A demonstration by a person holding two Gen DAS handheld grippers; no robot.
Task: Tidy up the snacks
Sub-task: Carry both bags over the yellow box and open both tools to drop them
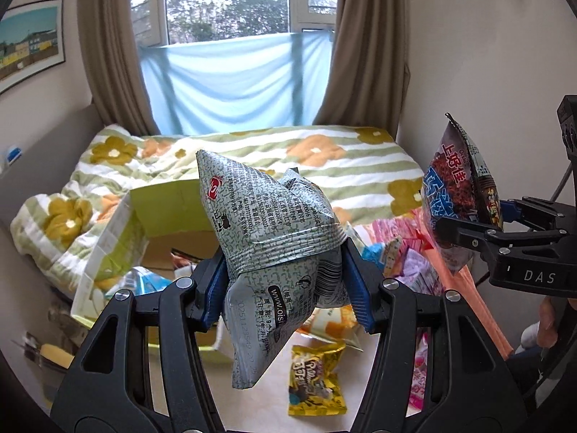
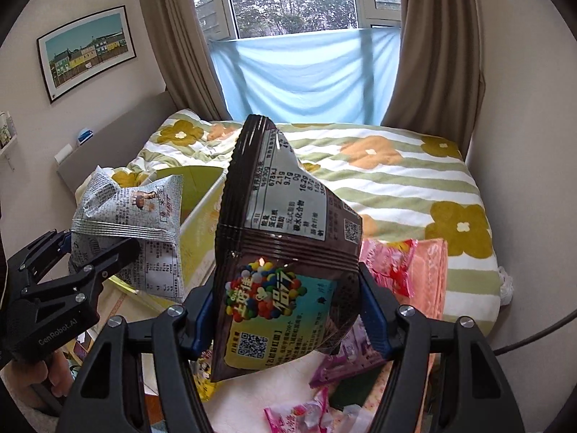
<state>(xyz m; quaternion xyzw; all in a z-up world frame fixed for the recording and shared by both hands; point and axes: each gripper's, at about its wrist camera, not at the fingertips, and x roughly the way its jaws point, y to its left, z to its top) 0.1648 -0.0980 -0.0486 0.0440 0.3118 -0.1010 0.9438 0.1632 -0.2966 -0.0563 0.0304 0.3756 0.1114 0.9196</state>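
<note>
the left gripper [image 1: 285, 281] pinches a crinkled silver-grey foil snack bag with printed text [image 1: 267, 231] between its blue pads, held up above the open green-and-white cardboard box [image 1: 108, 238] on the floor. the right gripper [image 2: 288, 310] clamps a dark brown glossy snack bag with coloured candy art [image 2: 281, 252], also held aloft. loose pink and yellow snack packets [image 1: 317, 382] lie scattered below, beside the flower-patterned striped bedspread [image 2: 414, 187].

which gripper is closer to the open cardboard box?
Left. The left gripper, shut on the silver snack bag, hangs just beside the cardboard box; the right gripper, holding the dark snack bag, is farther away.
</note>
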